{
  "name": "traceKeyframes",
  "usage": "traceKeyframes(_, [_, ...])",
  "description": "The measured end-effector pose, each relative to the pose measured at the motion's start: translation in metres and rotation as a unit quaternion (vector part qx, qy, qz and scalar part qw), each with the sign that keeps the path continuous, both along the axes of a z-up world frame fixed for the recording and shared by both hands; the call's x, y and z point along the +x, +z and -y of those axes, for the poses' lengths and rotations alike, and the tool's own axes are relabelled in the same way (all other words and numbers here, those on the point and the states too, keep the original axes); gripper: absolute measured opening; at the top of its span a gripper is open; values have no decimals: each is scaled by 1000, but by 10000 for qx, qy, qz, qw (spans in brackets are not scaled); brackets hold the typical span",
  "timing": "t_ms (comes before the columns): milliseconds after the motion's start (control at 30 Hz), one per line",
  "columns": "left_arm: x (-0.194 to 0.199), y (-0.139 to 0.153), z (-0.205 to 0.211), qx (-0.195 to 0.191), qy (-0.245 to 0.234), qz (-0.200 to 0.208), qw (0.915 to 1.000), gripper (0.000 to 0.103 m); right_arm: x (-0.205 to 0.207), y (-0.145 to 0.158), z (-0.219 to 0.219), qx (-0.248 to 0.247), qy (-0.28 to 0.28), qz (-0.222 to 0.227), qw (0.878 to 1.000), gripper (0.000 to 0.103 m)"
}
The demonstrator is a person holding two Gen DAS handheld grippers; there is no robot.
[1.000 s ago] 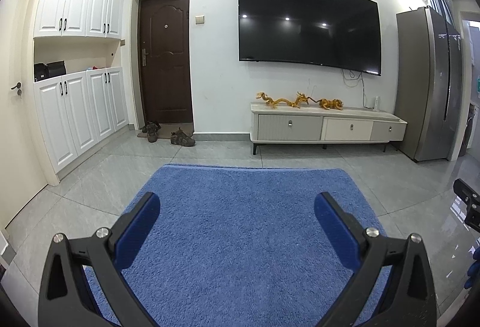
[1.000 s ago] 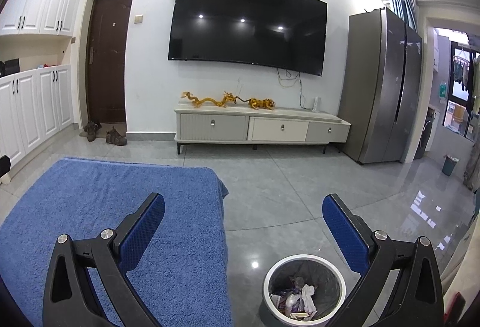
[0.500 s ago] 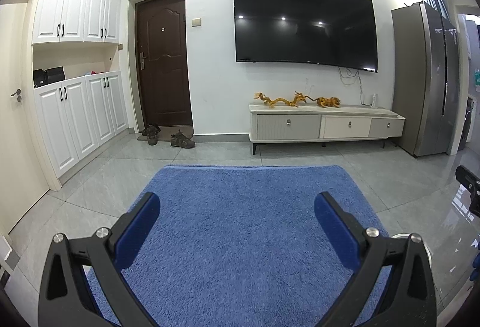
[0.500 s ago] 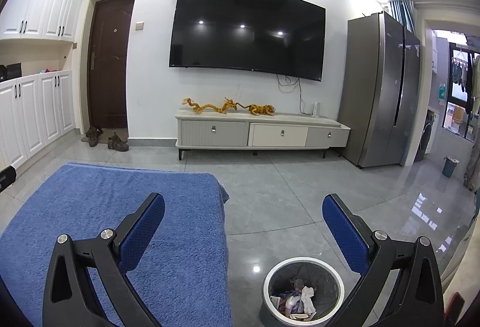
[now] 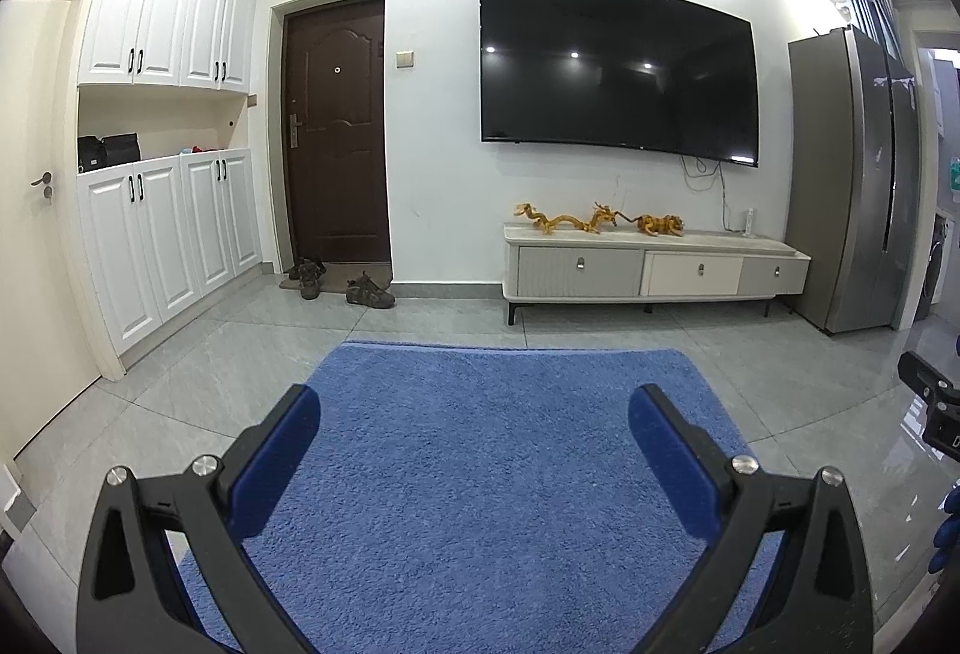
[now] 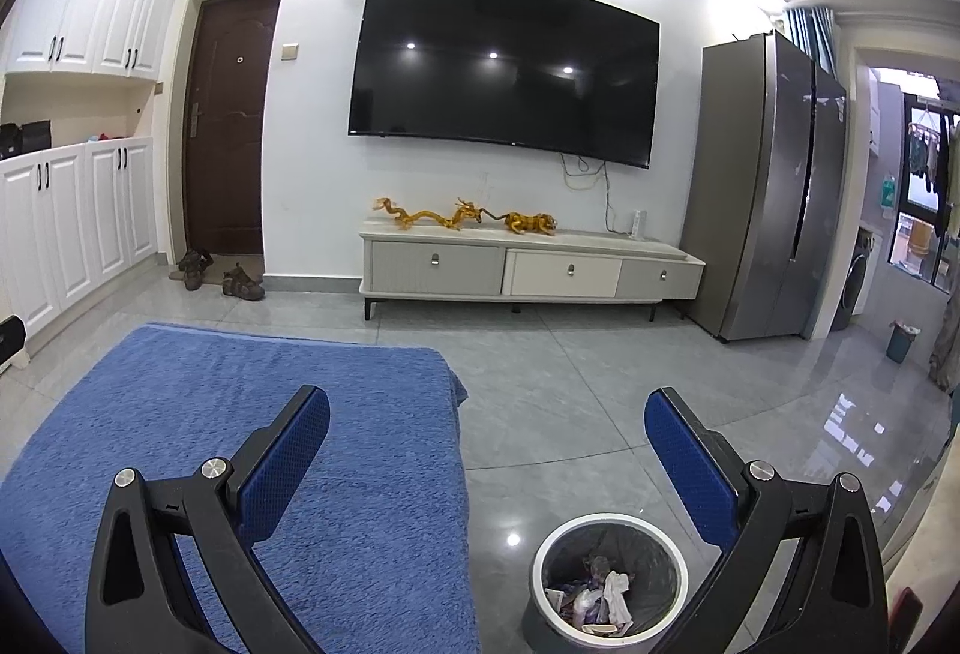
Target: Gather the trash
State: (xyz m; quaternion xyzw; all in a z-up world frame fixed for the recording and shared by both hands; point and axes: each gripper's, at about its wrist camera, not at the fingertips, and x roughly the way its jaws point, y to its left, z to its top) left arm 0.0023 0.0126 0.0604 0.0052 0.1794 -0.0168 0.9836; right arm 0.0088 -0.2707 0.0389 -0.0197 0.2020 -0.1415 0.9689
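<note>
Right wrist view showed the right gripper point(image 6: 487, 417) spread wide and empty above the near floor, with a round trash bin point(image 6: 609, 528) just right of the blue towel-covered surface point(image 6: 240, 414). Crumpled scraps point(image 6: 600, 597) lay inside the bin; what they were could not be made out, and its near rim was cut off by the frame. The left gripper point(image 5: 474, 414) also stood wide and empty over the blue cover. A television point(image 5: 612, 72) hung on the far wall.

Black hand-held gripper point(image 6: 487, 414), blue pads point(image 6: 285, 465), silver screws.
</note>
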Motion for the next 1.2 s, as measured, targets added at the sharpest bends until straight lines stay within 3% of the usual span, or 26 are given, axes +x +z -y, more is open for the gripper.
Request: traceKeyframes(1200, [13, -3, -4, -34, 15, -48, 10000, 103, 4, -4, 5, -143, -129, -24, 9998, 103])
